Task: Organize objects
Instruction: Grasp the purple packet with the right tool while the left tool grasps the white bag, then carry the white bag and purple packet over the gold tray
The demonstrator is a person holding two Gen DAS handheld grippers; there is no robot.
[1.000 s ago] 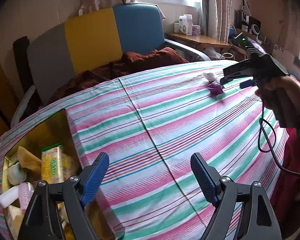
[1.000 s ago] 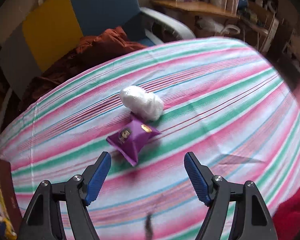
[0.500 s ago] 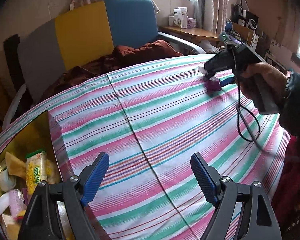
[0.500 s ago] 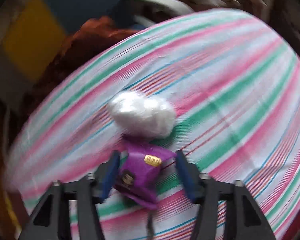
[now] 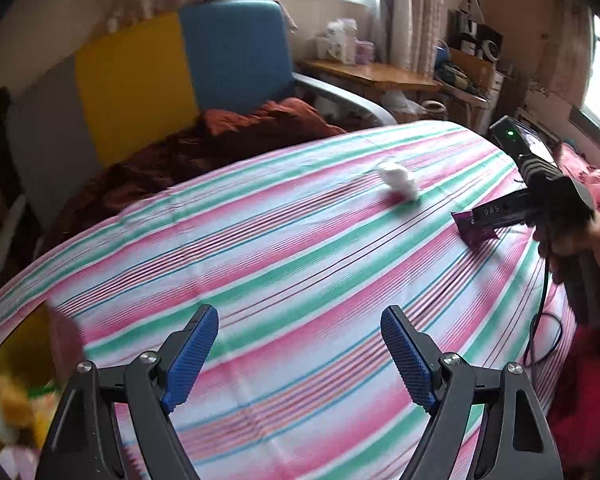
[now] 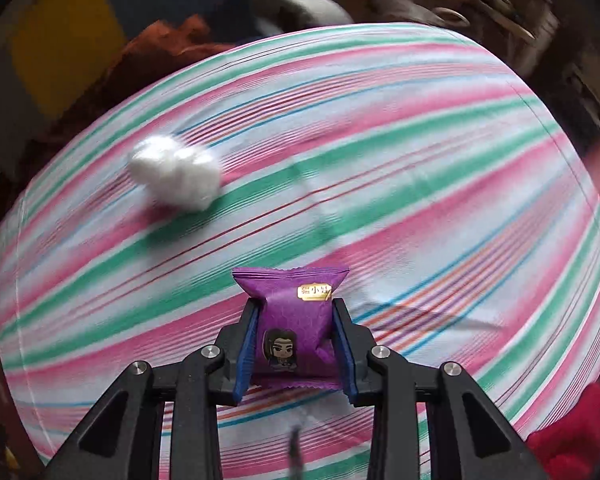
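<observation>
Our right claw [image 6: 295,344] gripped the purple snack packet [image 6: 296,320] between its blue pads, the packet lifted just above the striped cloth [image 6: 420,200] on the worktop. A white crumpled wad [image 6: 176,176] lay on the cloth, apart from it to the left. Our left claw [image 5: 300,356] hung wide apart, holding nothing, near the gold box [image 5: 16,344] of packets.

A grey, yellow and blue chair [image 5: 140,80] stands behind the striped tablecloth [image 5: 300,260]. A rust-brown blanket [image 5: 220,140] lies on the chair seat. A wooden side table [image 5: 372,74] stands beside the chair.
</observation>
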